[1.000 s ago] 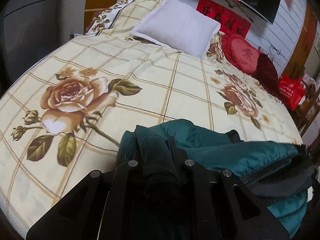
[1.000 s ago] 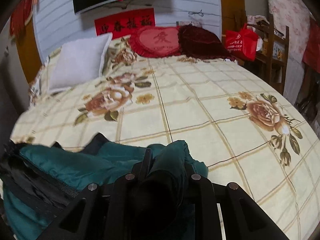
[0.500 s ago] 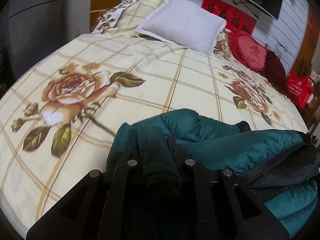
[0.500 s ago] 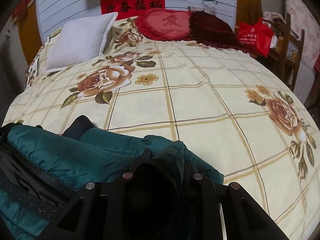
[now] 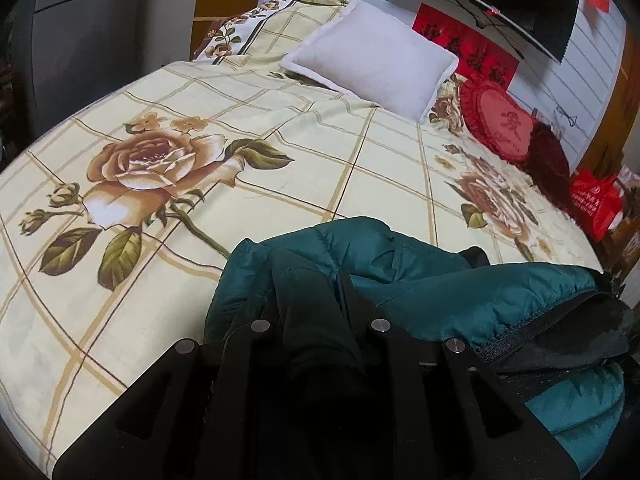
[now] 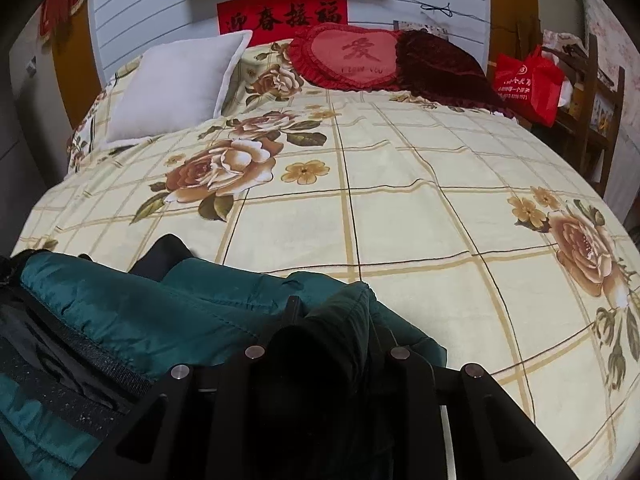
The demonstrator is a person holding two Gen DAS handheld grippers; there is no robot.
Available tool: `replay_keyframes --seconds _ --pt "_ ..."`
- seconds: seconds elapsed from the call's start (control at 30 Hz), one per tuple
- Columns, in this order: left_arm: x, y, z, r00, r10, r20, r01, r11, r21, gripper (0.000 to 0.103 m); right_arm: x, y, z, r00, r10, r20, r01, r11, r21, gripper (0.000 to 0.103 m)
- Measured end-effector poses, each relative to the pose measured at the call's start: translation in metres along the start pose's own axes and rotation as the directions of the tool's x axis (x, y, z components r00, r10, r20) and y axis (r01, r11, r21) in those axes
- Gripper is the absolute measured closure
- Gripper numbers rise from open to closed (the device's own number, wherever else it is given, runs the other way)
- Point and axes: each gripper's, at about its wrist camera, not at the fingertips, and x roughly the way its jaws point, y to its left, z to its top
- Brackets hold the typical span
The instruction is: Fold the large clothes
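While pinched, teal jacket (image 5: pixel 440 288) bunches between each gripper (image 5: pixel 316 292) — bedspread (image 5: pixel 280 184) beneath.

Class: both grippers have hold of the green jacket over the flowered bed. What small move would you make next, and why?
Probably carry both grips a little further forward over the bedspread and lay the jacket down. The left gripper and right gripper each have their jaws shut on a bunch of its fabric, the jacket lies crumpled near the bed's edge, and open bedspread lies ahead of it.
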Motion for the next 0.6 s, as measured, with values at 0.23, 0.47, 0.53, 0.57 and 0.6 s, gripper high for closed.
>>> replay_keyframes --seconds 0.23,0.47,0.53,0.57,0.6 --pt "0.0 0.0 0.004 1.0 0.01 -0.023 -0.01 1.0 0.0 0.087 -0.009 -0.015 -0.004 0.996 0.084 0.022 -0.086 0.992 0.096 0.074" --pt "-0.008 0.003 0.03 0.98 -0.003 -0.2 0.007 1.0 0.019 0.081 -0.044 -0.043 -0.001 0.968 0.252 -0.022 -0.236 0.93 0.283 0.045" --pt "-0.02 0.0 0.039 0.976 0.003 -0.22 0.008 0.999 0.049 0.078 -0.06 -0.052 0.0 0.954 0.3 -0.013 -0.275 0.891 0.361 0.029" --pt "-0.026 -0.001 0.043 0.976 -0.005 -0.219 0.019 0.998 0.06 0.073 -0.067 -0.052 0.001 0.953 0.304 -0.004 -0.281 0.886 0.369 0.029" --pt "-0.035 -0.002 0.048 0.976 -0.028 -0.214 0.042 0.997 0.064 0.064 -0.076 -0.052 0.003 0.953 0.303 -0.001 -0.282 0.887 0.366 0.029"
